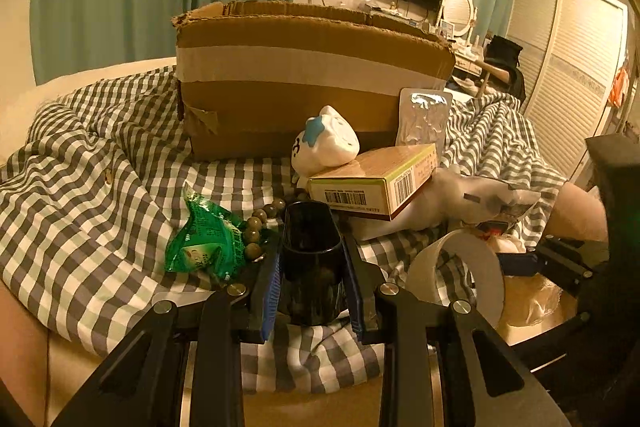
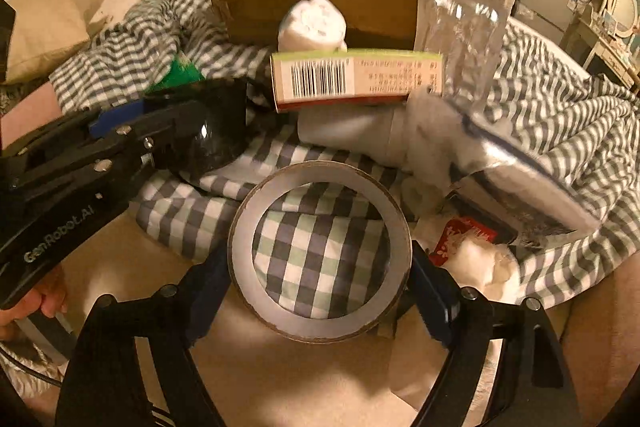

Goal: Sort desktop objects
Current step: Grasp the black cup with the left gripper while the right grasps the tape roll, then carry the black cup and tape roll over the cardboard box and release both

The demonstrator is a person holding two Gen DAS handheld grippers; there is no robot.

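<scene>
Currently, step in hand: each gripper carries one item, and the likely move is to lift both over the rim of the cardboard box (image 1: 312, 75) and release them inside; this is a judgement, since the box's interior is hidden.
Left gripper (image 1: 312, 267): its blue-padded fingers are closed against the two sides of the black cup (image 1: 312, 259), which lies between them with its open mouth pointing forward toward the box.
Right gripper (image 2: 320, 267): its fingers press on opposite outer edges of the tape roll (image 2: 320, 259), whose hole faces the camera.
Where the things are: cup and tape sit at the near edge of the checked blanket (image 1: 80, 187); the box stands at its far side, well apart.
Doing it well: raise first, because the medicine carton (image 1: 372, 187), white plush toy (image 1: 328, 143) and blister pack (image 1: 424, 115) stand between grippers and box.
Risk: the green packet (image 1: 204, 239) and bead string (image 1: 260, 223) lie just beside the cup and could be dragged.
Pose: both grippers are low and point forward, side by side, left one angled inward in the right wrist view.
</scene>
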